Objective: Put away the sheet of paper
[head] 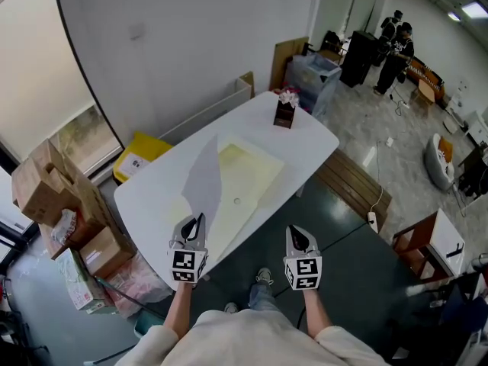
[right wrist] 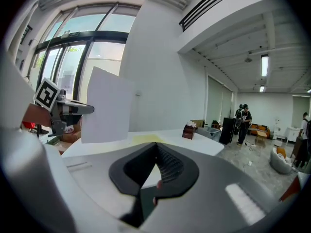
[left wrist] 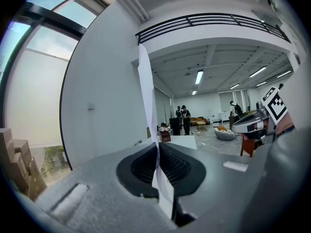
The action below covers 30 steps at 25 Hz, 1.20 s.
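1. White table (head: 305,139): rounded corners, set slantwise across the head view.
2. Cardboard boxes (head: 53,189): stacked on the floor off the table's left end, with a yellow box (head: 141,155) near them against the wall.
3. Wooden bench (head: 354,185): beside the table's right edge.
4. Pale yellow mat (head: 248,174): lying flat on the middle of the table.
5. Sheet of paper (head: 204,185): white, standing upright and off the tabletop above the table's near left part, beside the mat. Its lower edge is caught in the left gripper.
6. Left gripper (head: 200,218): jaws clamped tight on the sheet, which rises edge-on between the pads in the left gripper view.
7. Right gripper (head: 297,235): off the table's near edge, over dark floor. Its jaws are closed together with nothing between them.
8. Brown tissue box (head: 285,110): upright at the table's far end.
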Tool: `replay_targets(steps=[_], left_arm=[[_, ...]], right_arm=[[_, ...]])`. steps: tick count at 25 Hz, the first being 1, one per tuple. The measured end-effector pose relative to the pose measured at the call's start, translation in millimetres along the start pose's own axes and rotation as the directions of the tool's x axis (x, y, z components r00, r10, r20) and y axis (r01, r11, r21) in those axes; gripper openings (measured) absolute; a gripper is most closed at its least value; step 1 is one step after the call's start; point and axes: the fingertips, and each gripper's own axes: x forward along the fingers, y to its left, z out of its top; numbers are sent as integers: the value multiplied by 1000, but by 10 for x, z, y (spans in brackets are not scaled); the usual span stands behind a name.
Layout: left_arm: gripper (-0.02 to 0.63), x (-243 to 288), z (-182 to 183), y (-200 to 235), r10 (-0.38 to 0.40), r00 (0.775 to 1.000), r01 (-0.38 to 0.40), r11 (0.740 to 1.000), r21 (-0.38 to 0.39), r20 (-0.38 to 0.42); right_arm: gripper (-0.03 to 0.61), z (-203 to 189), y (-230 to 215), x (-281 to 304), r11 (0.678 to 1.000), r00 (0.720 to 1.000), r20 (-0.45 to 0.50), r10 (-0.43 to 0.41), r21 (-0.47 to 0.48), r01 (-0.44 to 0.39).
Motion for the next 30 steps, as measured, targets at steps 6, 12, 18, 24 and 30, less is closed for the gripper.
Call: replay_targets(steps=[6, 12, 18, 24, 30], left_arm=[[5, 437, 156, -39, 44, 999, -45, 999, -14, -30], [5, 825, 311, -62, 95, 995, -95, 995, -13, -31], [5, 1133, 448, -63, 157, 988, -157, 988, -7, -6], [5, 1337, 553, -185, 177, 984, -177, 984, -10, -7], [5, 1426, 590, -122, 199, 980, -198, 980, -20, 1]], right_arm=[[2, 179, -378, 478, 999, 998, 30, 55, -1, -55], [2, 353, -755, 872, 995, 993, 60, 102, -4, -102], [2, 441, -1075, 1170, 990, 987, 75, 141, -6, -141], [2, 460, -1275, 1387, 984, 980, 89, 180, -3, -181], [2, 443, -1243, 1569, 974, 971, 80, 224, -6, -224]])
